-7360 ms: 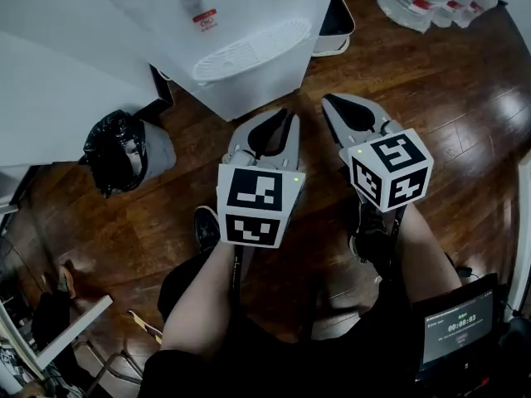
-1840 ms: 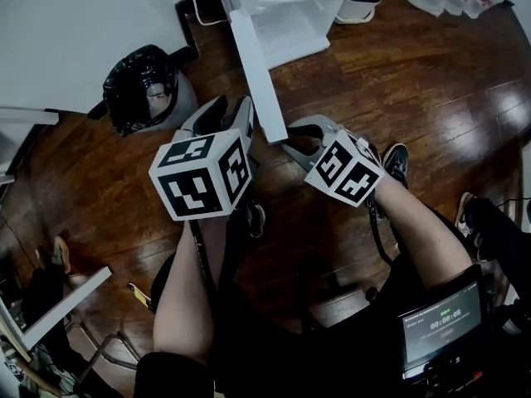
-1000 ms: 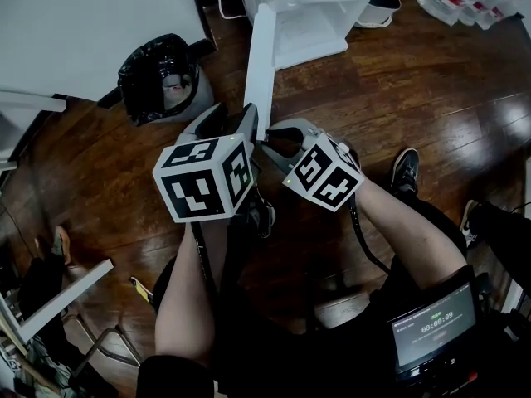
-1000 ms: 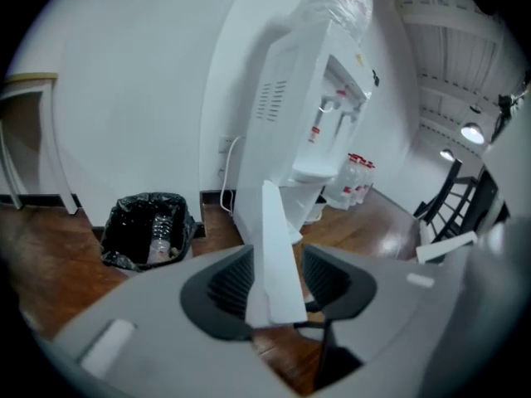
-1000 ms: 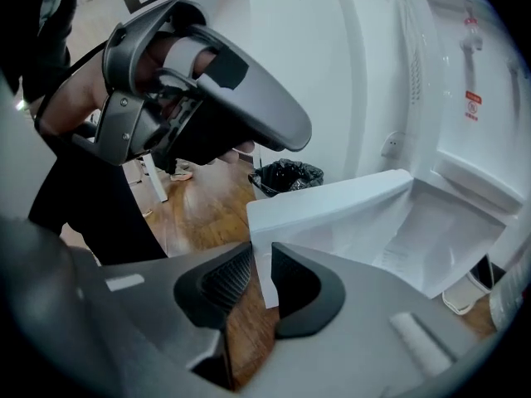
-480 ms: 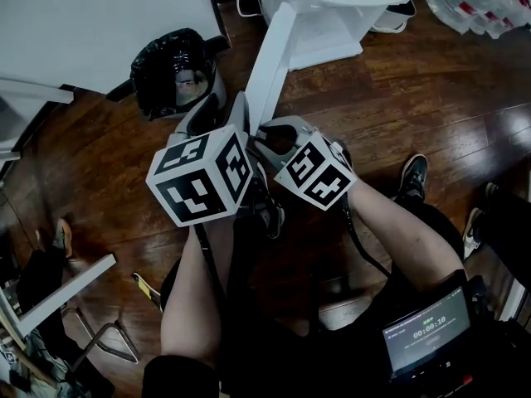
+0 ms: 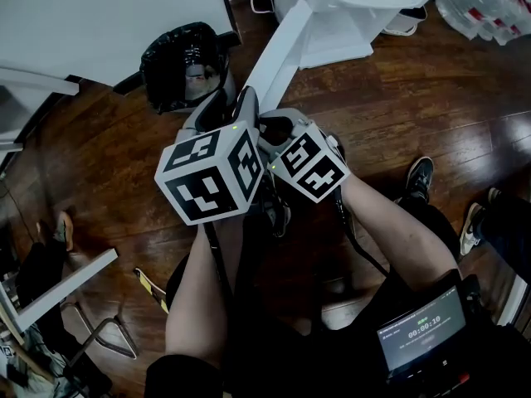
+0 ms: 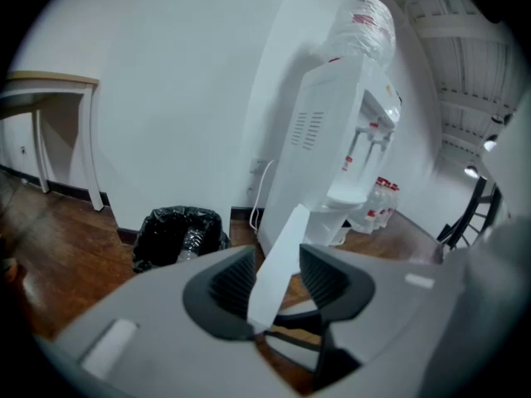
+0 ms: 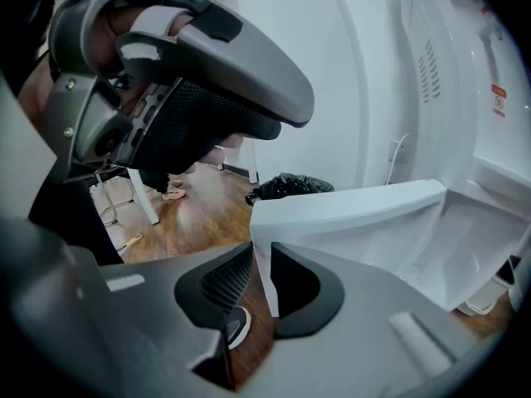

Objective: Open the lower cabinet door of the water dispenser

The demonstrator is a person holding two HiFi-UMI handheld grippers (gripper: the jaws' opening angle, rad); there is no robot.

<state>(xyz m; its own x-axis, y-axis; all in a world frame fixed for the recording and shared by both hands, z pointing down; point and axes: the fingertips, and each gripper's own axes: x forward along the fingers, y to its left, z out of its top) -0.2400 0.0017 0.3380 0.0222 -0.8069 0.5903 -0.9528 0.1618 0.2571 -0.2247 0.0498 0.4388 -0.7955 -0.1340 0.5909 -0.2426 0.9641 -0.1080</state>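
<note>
Lower cabinet door has swung wider from the water dispenser — right gripper pinches its free edge; left gripper, jaws just narrowed, straddles it loosely. Opening looks nearly done.

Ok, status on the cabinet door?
Right gripper clamped on cabinet door edge. Left gripper jaws just closed slightly, edge between, ungripped. Door swung open. Black bin bag beside, apart.
</note>
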